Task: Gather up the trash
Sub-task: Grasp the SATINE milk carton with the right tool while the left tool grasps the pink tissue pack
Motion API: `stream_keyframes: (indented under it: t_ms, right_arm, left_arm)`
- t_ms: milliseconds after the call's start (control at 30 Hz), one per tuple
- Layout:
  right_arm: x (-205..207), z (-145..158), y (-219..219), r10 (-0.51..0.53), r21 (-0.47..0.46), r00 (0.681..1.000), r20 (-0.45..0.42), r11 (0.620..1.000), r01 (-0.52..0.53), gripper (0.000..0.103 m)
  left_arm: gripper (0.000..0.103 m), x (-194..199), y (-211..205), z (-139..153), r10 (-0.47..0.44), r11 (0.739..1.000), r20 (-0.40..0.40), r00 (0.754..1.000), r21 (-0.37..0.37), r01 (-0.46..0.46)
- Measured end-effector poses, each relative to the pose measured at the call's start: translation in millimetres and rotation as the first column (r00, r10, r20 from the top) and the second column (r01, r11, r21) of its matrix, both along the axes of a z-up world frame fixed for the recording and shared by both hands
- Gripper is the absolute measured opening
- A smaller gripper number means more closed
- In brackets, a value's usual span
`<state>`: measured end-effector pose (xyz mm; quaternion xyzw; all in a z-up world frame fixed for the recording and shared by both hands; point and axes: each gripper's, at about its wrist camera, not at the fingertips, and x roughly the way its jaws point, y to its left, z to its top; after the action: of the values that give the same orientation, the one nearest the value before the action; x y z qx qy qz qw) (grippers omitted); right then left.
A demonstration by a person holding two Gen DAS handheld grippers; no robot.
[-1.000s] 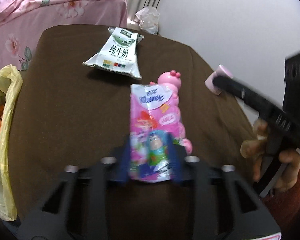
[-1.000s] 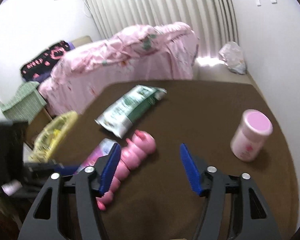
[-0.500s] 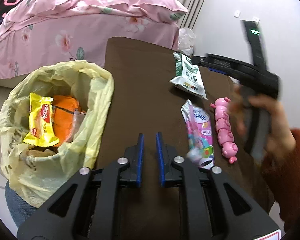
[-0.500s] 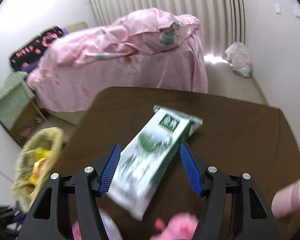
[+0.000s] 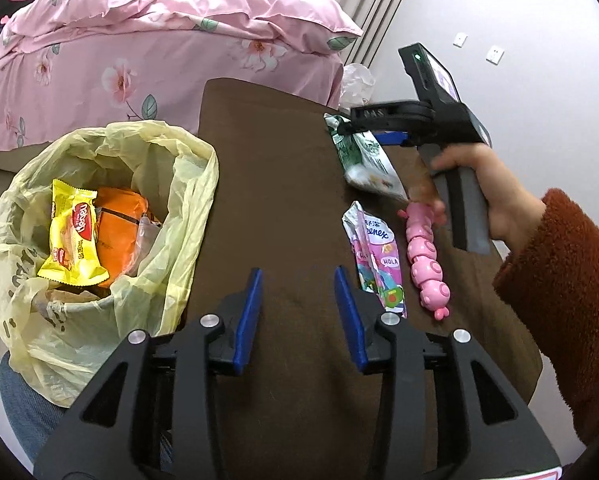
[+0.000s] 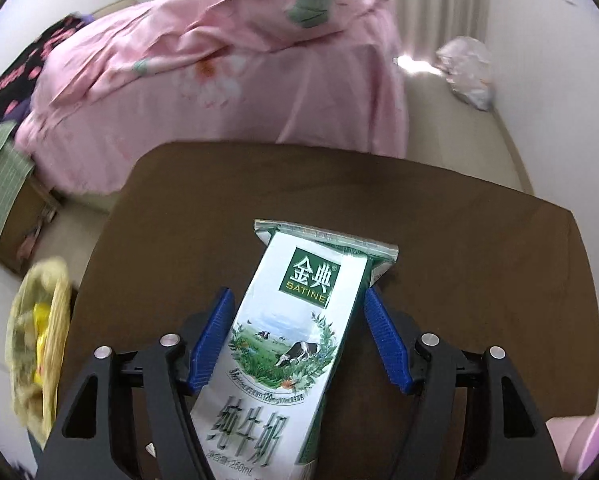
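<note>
Since the earlier frame, the left claw (image 5: pixel 298 316) was spread wide above the desk (image 5: pixel 283 184); the right claw (image 6: pixel 295 344) was brought astride the carton (image 6: pixel 287 344), spread, not yet pinching.

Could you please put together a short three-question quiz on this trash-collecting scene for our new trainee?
1. True or false: the left gripper holds the pink tissue pack.
2. Which item lies between the right gripper's fingers: A) pink caterpillar toy, B) milk carton, C) yellow snack wrapper?
3. Fill in: the yellow snack wrapper lies inside the yellow ____.

Key: 1 false, it is open over the brown table; 2 B; 3 trash bag.
</note>
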<state>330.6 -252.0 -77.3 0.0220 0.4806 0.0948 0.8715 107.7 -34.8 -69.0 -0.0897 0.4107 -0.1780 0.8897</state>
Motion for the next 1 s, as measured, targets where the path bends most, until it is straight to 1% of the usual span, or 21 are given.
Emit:
stream_keyframes:
  t_ms: [33,100,133,267,400,500,567,633,767,833,933,1000]
  right_arm:
    - [-7,1,0,0.015,0.010,1.000,0.001,1.000,-0.015,0.058]
    - [-23,5,-4,0.048,0.046,0.999,0.009,0.998,-0.048,0.051]
    - [-33,8,-7,0.062,0.061,0.998,0.020,0.996,-0.063,0.049]
    - [-78,26,-19,0.102,0.106,0.992,0.077,0.988,-0.110,0.048]
    - [-118,37,-30,0.129,0.096,0.985,0.113,0.986,-0.140,0.048]
    - [-153,41,-43,0.141,0.095,0.982,0.128,0.984,-0.153,0.048]
    - [-176,43,-50,0.142,0.076,0.978,0.152,0.985,-0.155,0.048]
    - [-204,40,-62,0.120,0.048,0.976,0.181,0.990,-0.130,0.048]
    - [-243,21,-87,0.051,0.049,0.981,0.188,0.997,-0.061,0.049]
    - [-253,11,-96,0.039,0.044,0.983,0.179,0.998,-0.048,0.050]
    - [-257,-2,-103,0.044,0.043,0.987,0.155,0.998,-0.051,0.059]
    - [-252,-7,-108,0.042,0.063,0.991,0.127,0.997,-0.050,0.059]
  left_arm:
    - [0.036,-1,0,0,0.001,1.000,0.000,1.000,-0.003,-0.001]
    - [0.036,-2,0,1,0.001,1.000,0.000,1.000,-0.008,-0.001]
    - [0.036,-3,0,2,0.001,1.000,0.000,1.000,-0.012,-0.001]
    - [0.037,-2,-1,2,0.000,1.000,-0.007,1.000,-0.022,-0.001]
    - [0.038,0,-9,-1,-0.018,0.999,-0.029,0.999,-0.037,0.017]
    - [0.039,-1,-21,-1,-0.046,0.999,-0.028,0.999,-0.016,0.046]
    - [0.043,-1,-33,1,-0.079,0.997,-0.023,0.997,0.004,0.079]
    - [0.044,-1,-42,2,-0.101,0.995,-0.022,0.995,0.017,0.101]
    - [0.044,-1,-58,0,-0.117,0.992,-0.033,0.993,0.041,0.118]
    - [0.044,-1,-63,-2,-0.123,0.990,-0.038,0.992,0.058,0.125]
    - [0.044,-1,-68,-3,-0.124,0.989,-0.044,0.991,0.079,0.128]
    - [0.044,0,-71,-3,-0.123,0.988,-0.044,0.991,0.090,0.126]
